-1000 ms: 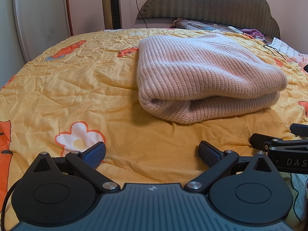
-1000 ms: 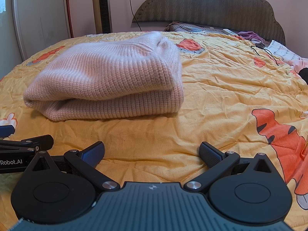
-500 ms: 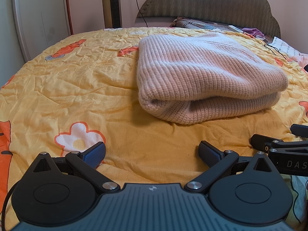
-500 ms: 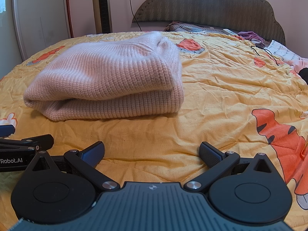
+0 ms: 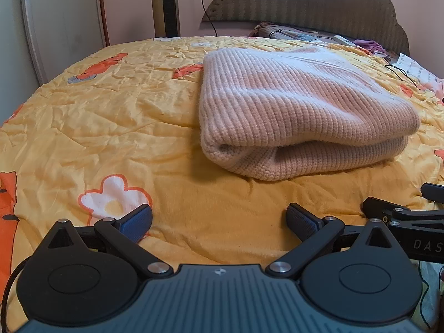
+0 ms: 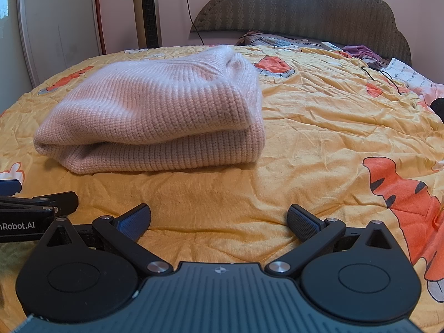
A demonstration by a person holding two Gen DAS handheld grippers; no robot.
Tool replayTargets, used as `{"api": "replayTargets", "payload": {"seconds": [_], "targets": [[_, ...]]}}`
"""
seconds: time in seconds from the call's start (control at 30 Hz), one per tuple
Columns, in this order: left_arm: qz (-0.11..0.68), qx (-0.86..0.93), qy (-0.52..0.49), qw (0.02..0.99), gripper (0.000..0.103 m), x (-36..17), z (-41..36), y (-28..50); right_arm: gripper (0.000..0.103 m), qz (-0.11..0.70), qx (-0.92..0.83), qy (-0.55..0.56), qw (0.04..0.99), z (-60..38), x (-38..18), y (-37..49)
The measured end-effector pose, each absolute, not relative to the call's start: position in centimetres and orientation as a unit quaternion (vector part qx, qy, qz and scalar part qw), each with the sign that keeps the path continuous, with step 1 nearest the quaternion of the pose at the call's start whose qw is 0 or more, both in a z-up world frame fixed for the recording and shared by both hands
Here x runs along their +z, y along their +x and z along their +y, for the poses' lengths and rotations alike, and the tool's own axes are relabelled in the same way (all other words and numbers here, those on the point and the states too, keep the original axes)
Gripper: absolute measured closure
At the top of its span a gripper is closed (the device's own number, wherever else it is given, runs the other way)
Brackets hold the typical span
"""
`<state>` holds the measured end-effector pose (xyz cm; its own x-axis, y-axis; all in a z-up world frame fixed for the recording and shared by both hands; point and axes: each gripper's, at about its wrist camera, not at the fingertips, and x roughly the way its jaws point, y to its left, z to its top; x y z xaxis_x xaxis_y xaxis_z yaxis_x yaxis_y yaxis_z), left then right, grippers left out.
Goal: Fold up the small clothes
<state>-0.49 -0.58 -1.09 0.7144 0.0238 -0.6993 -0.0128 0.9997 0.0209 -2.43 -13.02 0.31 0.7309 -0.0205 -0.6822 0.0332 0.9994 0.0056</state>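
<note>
Both grippers, left gripper (image 5: 219, 219) and right gripper (image 6: 219, 217), rest spread and empty at frame bottom; the pink sweater (image 5: 299, 113) looks fully folded, so folding seems finished.

pink knit sweater (image 5: 299, 111) folded in layers; lying flat on bedspread (image 5: 111, 127)

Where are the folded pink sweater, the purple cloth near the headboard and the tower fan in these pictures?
folded pink sweater (image 6: 155, 116): right wrist view, on its ribbed top layer.
purple cloth (image 6: 360, 50): right wrist view, on the middle of the crumpled heap.
tower fan (image 6: 147, 11): right wrist view, on its dark front grille.
</note>
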Motion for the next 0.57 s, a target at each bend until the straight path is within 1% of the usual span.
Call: {"api": "replayTargets", "payload": {"seconds": [0.57], "targets": [[0.372, 0.013, 0.003, 0.928, 0.000, -1.04, -0.43, -1.31, 0.000, 0.367, -0.015, 0.009, 0.930, -12.99, 0.34, -2.44]]}}
